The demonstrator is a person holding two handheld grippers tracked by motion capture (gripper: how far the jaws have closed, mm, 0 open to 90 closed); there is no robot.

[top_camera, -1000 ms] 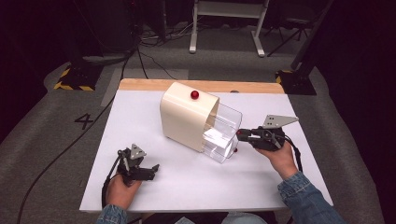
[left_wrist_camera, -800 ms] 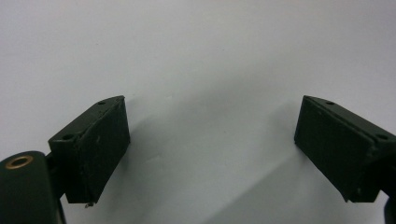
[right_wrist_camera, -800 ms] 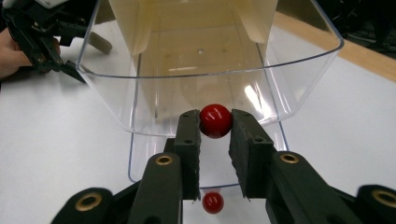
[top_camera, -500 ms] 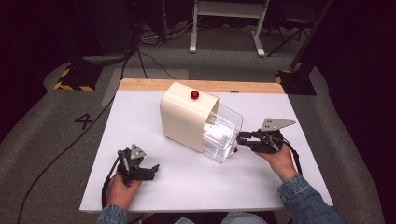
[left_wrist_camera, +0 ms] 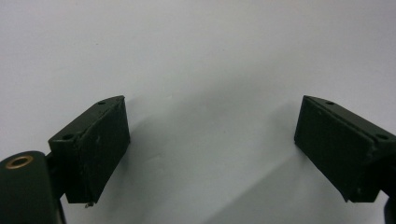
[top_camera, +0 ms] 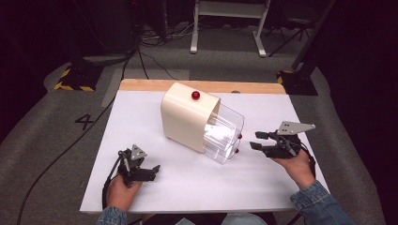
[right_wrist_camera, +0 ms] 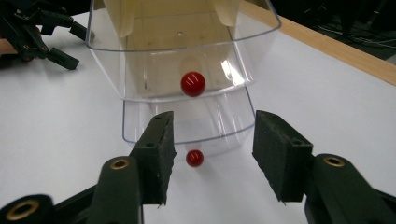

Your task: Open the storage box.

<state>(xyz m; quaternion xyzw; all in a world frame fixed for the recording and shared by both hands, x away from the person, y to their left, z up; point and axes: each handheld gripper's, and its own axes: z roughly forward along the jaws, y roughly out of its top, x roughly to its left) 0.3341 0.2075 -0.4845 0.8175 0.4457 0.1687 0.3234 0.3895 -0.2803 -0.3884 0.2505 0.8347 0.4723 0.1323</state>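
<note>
The clear plastic drawers (top_camera: 224, 136) stick out of the cream cabinet (top_camera: 185, 117) a little right of centre in the high view, on the white table (top_camera: 155, 197), and they are the work in hand. In the right gripper view there are two of them stacked, upper drawer (right_wrist_camera: 182, 51) in the top half of the frame and lower drawer (right_wrist_camera: 196, 123) just beneath it at centre. Each carries a round red knob on its front: the upper knob (right_wrist_camera: 193, 84) and the lower knob (right_wrist_camera: 194, 158), which sits low at centre between the jaws. A third red ball (top_camera: 195, 95) sits on the cabinet's top. Both drawers stand pulled out, the upper one reaching further toward the camera; the cabinet lies at an angle so the drawer fronts face the lower right of the high view, toward the right hand.

The right gripper (right_wrist_camera: 212, 154) points straight at the drawer fronts, which fits pulling or pushing by a knob. Its jaws have just been opening and stand spread, with the lower knob in line between them but further off and not pinched; the pads touch nothing.

The left gripper (top_camera: 150, 171) rests low at the lower left of the high view, well apart from the cabinet, seemingly parked while the other hand works. In the left gripper view its jaws are spread wide over bare table with nothing between them

Count: one cabinet, two drawers, three red balls, two grippers
</note>
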